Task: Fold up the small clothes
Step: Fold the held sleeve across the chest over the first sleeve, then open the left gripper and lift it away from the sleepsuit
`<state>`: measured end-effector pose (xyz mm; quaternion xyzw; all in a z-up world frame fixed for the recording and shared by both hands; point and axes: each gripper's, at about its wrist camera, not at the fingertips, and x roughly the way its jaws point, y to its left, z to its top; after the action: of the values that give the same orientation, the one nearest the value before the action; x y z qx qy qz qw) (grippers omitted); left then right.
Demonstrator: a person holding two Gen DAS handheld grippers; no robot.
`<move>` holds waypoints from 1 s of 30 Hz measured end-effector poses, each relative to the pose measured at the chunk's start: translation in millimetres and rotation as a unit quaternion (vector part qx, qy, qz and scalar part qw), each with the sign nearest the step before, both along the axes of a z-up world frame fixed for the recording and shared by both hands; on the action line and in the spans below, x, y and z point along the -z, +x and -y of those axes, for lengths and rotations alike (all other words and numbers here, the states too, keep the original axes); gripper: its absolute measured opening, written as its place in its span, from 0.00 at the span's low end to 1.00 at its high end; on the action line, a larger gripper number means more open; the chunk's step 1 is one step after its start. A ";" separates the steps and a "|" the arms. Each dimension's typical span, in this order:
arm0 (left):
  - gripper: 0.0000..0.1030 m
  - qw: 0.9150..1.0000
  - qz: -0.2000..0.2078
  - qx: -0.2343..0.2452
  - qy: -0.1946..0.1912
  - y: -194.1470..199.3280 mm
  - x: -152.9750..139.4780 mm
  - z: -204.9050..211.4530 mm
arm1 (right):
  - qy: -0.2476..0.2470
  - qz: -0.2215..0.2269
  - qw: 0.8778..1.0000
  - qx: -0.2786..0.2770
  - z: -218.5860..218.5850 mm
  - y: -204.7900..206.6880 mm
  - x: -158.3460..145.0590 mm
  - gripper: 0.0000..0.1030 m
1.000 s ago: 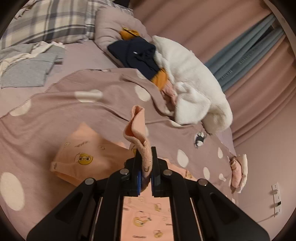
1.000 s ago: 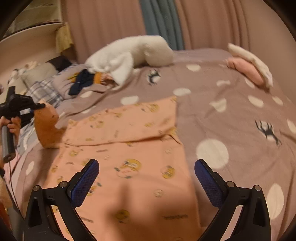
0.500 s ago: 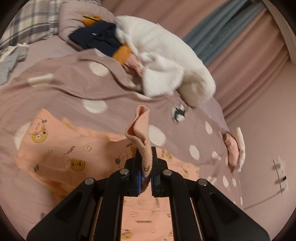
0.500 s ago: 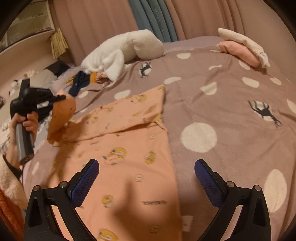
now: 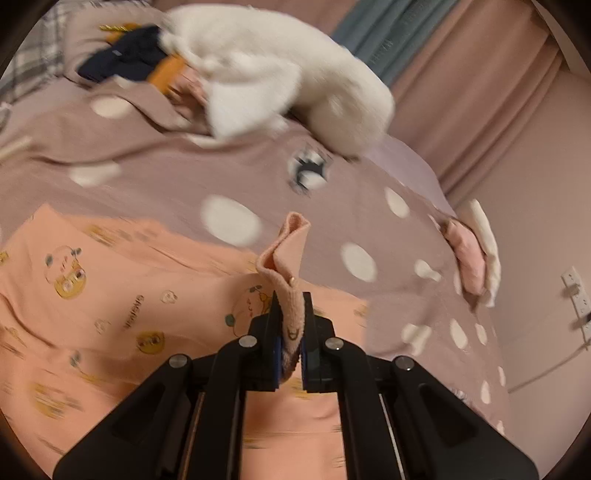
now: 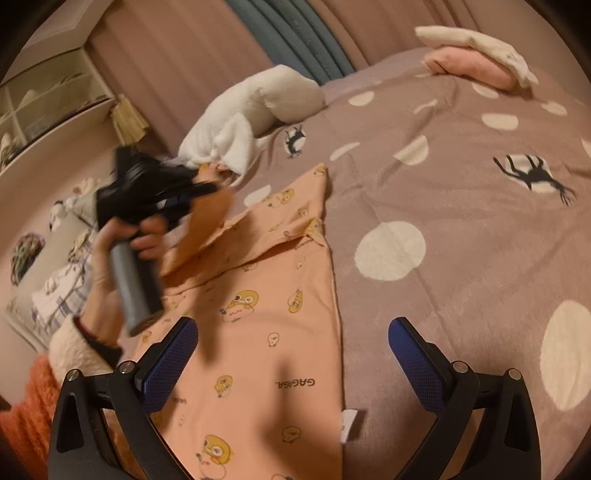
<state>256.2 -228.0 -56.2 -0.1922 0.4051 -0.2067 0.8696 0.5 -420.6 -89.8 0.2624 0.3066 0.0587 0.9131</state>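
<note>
A peach garment (image 6: 266,295) printed with yellow cartoon faces lies spread on the dotted mauve blanket (image 6: 461,206). My left gripper (image 5: 290,328) is shut on the garment's sleeve cuff (image 5: 286,251), which sticks up between the pads. In the right wrist view the left gripper (image 6: 207,190), held by a hand (image 6: 147,236), carries that sleeve above the garment's upper left part. My right gripper (image 6: 291,362) stands open above the garment's lower right edge, with nothing between its fingers. The garment (image 5: 110,302) fills the lower left of the left wrist view.
A white fluffy garment (image 5: 288,77) and dark and orange clothes (image 5: 136,55) are piled at the far side of the bed. Folded pink and cream pieces (image 6: 476,59) lie near the bed's far corner. Curtains (image 6: 295,33) and a shelf (image 6: 48,96) stand behind.
The left gripper has carried the sleeve cuff across the garment towards its middle. The right gripper has shifted a little lower and nearer the garment's right edge, still open.
</note>
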 end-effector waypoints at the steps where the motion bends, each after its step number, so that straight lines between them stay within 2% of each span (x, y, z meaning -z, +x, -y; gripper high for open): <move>1: 0.04 1.000 -0.006 0.010 0.000 -1.3 6.6 15.6 | 0.000 0.002 1.000 0.000 1.2 -0.6 0.2 0.99; 7: 0.05 0.999 -0.032 0.033 0.025 -3.0 36.4 52.5 | 0.004 0.000 1.000 0.009 12.8 -4.8 4.0 0.99; 10: 0.13 0.997 -0.048 0.043 0.037 -2.6 47.2 57.7 | 0.023 -0.004 1.000 0.020 22.3 -6.2 8.4 0.99; 12: 0.36 0.996 -0.061 0.060 0.020 -3.4 49.6 58.3 | 0.032 -0.007 0.999 0.021 24.4 -6.0 9.7 0.99; 15: 0.61 0.995 -0.065 0.078 -0.019 -9.3 44.8 60.3 | 0.024 -0.010 0.999 0.020 21.9 -4.7 9.7 0.99; 17: 0.68 0.993 -0.063 0.093 -0.020 -13.3 38.9 63.9 | 0.020 -0.014 1.000 0.018 19.9 -2.5 9.9 0.99; 19: 0.68 0.992 -0.063 0.110 -0.012 -18.7 35.4 68.6 | 0.018 -0.019 1.000 0.017 19.0 -0.9 11.0 0.99; 21: 0.68 0.991 -0.049 0.124 0.020 -27.4 30.0 74.4 | 0.021 -0.020 0.999 0.017 18.9 0.0 11.9 0.99; 24: 0.68 0.987 -0.011 0.134 0.091 -43.2 23.1 78.7 | 0.023 -0.024 0.999 0.019 19.1 2.0 13.6 0.99; 26: 0.70 0.982 0.004 0.156 0.111 -52.8 19.7 78.5 | 0.021 -0.029 0.999 0.019 18.0 2.9 14.5 0.99; 28: 0.77 0.977 0.016 0.167 0.134 -64.4 15.5 74.8 | 0.015 -0.033 0.999 0.018 16.4 3.6 14.8 0.99; 29: 0.82 0.972 0.034 0.161 0.168 -76.2 10.6 68.6 | 0.011 -0.035 0.999 0.017 15.7 4.0 15.0 0.99; 30: 0.85 0.970 0.049 0.154 0.184 -82.2 8.9 62.2 | 0.008 -0.036 0.999 0.017 14.8 4.6 15.3 0.99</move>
<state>174.0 -290.2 -65.2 0.0462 0.4179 -0.2695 0.8664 5.1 -435.4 -105.1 0.2765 0.3343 0.0364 0.9003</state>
